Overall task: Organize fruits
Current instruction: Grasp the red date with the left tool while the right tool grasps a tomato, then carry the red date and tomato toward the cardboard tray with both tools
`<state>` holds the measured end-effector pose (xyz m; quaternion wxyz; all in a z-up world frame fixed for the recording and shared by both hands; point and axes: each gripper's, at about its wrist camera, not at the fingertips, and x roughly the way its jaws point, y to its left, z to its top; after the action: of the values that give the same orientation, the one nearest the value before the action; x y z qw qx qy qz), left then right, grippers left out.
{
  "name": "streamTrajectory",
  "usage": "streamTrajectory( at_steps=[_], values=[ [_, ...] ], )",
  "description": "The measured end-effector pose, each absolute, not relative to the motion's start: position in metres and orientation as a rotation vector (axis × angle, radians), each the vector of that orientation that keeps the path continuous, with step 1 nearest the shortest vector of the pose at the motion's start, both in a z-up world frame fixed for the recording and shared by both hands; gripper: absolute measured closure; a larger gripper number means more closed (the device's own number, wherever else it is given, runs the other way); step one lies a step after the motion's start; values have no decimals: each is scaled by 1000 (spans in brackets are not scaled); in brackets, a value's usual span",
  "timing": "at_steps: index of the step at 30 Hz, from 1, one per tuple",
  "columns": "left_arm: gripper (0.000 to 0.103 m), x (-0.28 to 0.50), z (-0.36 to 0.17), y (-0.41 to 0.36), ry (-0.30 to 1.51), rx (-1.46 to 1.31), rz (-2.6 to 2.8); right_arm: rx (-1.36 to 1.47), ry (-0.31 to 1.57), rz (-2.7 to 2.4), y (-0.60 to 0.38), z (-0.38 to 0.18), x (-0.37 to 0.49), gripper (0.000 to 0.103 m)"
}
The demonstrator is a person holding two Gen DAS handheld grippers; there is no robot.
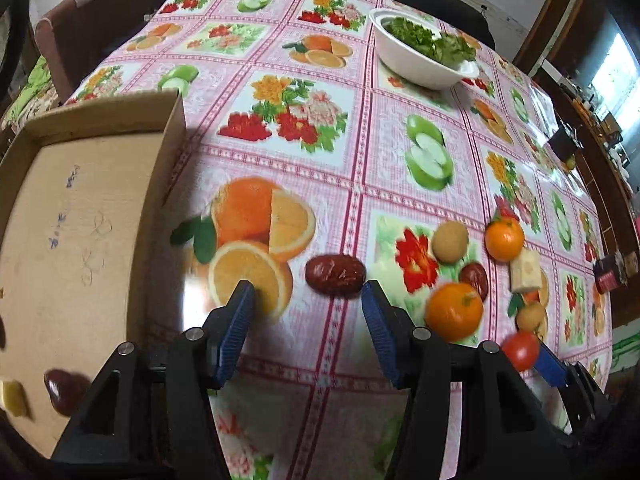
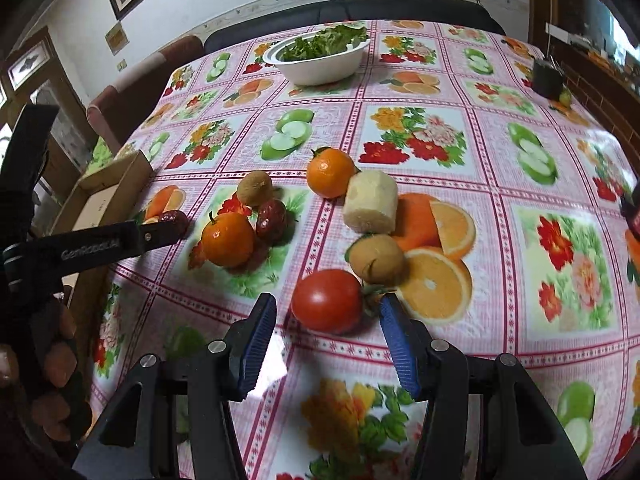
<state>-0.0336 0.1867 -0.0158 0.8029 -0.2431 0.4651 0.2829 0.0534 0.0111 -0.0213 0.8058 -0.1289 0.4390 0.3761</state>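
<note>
Left wrist view is showing a table under a pink checked tablecloth (image 1: 344, 184) printed with oranges, apples and flowers, and it is filling most of both pictures. A shallow cardboard box (image 1: 80, 208) is sitting at the left of that view, holding a dark red date (image 1: 60, 390) and a pale yellow chunk (image 1: 14, 398) near its close edge. A white bowl of green leaves (image 1: 424, 50) is standing well apart at the far side of the table.

The left gripper (image 1: 308, 300) is hanging open over the cloth, its blue pads gripping nothing, with a single date (image 1: 335, 275) lying just ahead between the fingertips and touching neither pad clearly. The right gripper (image 2: 328, 312) is likewise standing apart, released, with a red tomato (image 2: 326, 306) lying between its fingertips; whether the pads are touching it I cannot tell, though they are not pressing on it.

Beyond the tomato, loose fruit is lying in a cluster: a pale cut cylinder of root or cane (image 2: 370, 202), an orange tangerine (image 2: 330, 172) touching it, a second tangerine (image 2: 227, 238), a brown kiwi-like fruit (image 2: 378, 258) just behind the tomato, another brown one (image 2: 254, 188), and a date (image 2: 271, 218) beside the second tangerine.
</note>
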Motion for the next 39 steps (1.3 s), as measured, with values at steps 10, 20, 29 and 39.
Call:
streamTrajectory(
  at_steps=[10,20,29,39],
  values=[
    [75,-19,-15,182,984,-486,535,-363,885,779,21,-21,47,66],
    [75,-56,16,166,916,-475,533,-219,867,844,-9,17,35,66],
    [75,-93,38,161,880,-428,597,-194,840,904,-4,38,12,66],
    [74,-130,46,178,853,-436,674,-198,831,991,19,51,-11,66]
  ],
)
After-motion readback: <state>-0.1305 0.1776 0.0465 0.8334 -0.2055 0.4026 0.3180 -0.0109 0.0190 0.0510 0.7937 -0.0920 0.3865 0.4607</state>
